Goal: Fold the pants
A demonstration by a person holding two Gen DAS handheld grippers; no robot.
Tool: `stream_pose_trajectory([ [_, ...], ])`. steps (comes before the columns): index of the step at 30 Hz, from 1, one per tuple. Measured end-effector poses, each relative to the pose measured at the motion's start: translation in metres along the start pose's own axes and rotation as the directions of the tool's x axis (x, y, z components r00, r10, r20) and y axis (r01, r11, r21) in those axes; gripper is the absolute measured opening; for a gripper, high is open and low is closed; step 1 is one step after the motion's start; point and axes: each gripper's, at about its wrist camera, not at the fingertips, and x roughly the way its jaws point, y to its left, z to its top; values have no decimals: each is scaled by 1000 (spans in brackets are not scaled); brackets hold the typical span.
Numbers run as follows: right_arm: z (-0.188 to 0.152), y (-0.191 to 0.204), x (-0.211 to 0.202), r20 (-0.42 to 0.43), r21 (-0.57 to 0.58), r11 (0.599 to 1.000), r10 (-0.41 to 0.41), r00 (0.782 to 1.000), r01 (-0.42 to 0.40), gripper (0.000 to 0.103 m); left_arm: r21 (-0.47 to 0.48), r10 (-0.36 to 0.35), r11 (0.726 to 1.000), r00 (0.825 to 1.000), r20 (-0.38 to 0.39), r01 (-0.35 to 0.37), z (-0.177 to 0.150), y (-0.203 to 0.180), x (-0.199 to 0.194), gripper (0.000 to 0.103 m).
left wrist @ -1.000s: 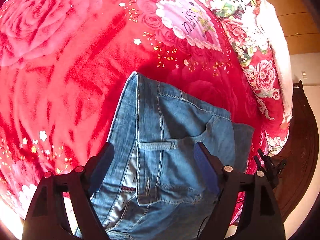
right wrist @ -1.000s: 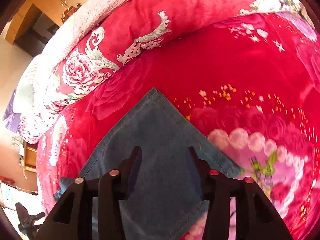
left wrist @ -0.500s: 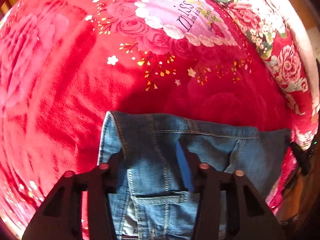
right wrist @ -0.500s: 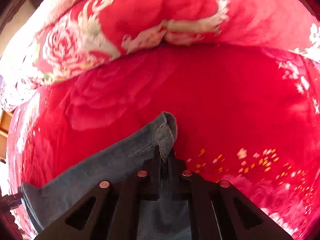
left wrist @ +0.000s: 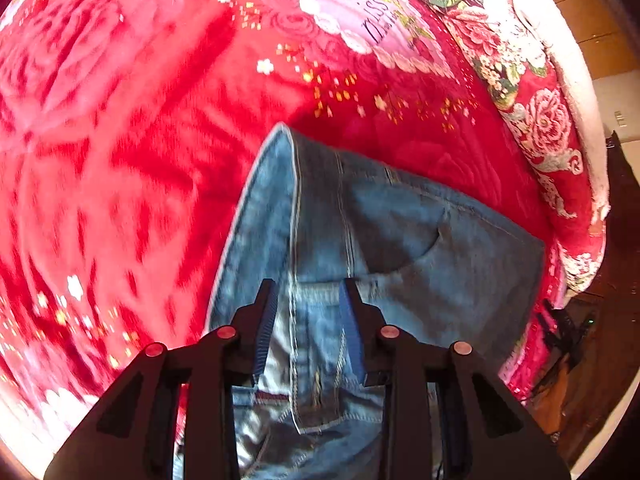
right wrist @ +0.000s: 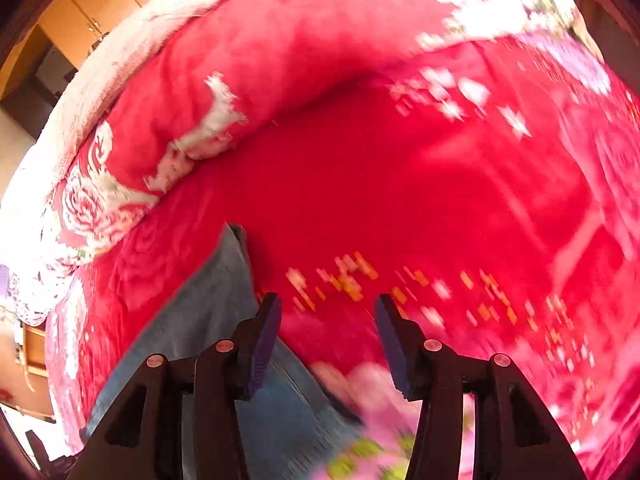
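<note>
Blue denim pants (left wrist: 400,240) lie folded on a red floral blanket (left wrist: 140,140). In the left wrist view my left gripper (left wrist: 308,300) is over the waistband and pocket area, its jaws partly open with denim showing between them and no clear grip. In the right wrist view a folded corner of the pants (right wrist: 208,312) lies at the lower left. My right gripper (right wrist: 328,312) is open and empty, just right of that corner, over the blanket (right wrist: 400,200).
A rolled red and white floral quilt (right wrist: 140,120) runs along the far side of the bed and shows at the right in the left wrist view (left wrist: 540,120). Dark wooden furniture (left wrist: 600,280) stands past the bed edge.
My right gripper was shut on the pants corner; now it is open and has shifted right, off the denim. My left gripper has narrowed and moved back over the waistband.
</note>
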Motion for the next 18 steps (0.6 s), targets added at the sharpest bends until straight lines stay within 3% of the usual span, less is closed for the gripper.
stream_pose_trajectory([
  [3, -25, -8, 9, -47, 12, 999, 43, 998, -43, 52, -24, -24, 999, 998, -54, 23, -30, 1, 14, 37],
  [5, -36, -2, 8, -5, -22, 999, 42, 999, -42, 49, -30, 17, 999, 999, -49, -18, -40, -3, 25, 37],
  [6, -38, 5, 7, -3, -52, 998, 45, 999, -45, 23, -19, 41, 999, 999, -21, -41, -42, -7, 24, 37],
  [7, -38, 11, 7, -18, -74, 996, 48, 999, -50, 6, -7, 60, 998, 998, -13, -60, -44, -12, 22, 37],
  [10, -44, 15, -17, 49, -121, 993, 15, 999, -9, 6, -7, 74, 997, 997, -13, -74, -43, -17, 22, 37],
  [12, -44, -8, -23, 76, -58, 997, -44, 996, 48, 5, -17, 79, 997, 997, -16, -79, -40, -18, 31, 37],
  [14, -44, -39, -21, 39, 32, 985, -172, 984, 171, 0, -5, 98, 995, 995, -9, -98, -39, -22, 34, 37],
  [15, -47, -54, -22, 18, 70, 982, -176, 984, 174, 0, 4, 109, 994, 994, -10, -109, -38, -25, 35, 37],
  [18, -58, -74, -49, 82, 146, 989, -48, 995, 36, 5, 24, 101, 995, 995, -26, -100, -34, -29, 38, 37],
])
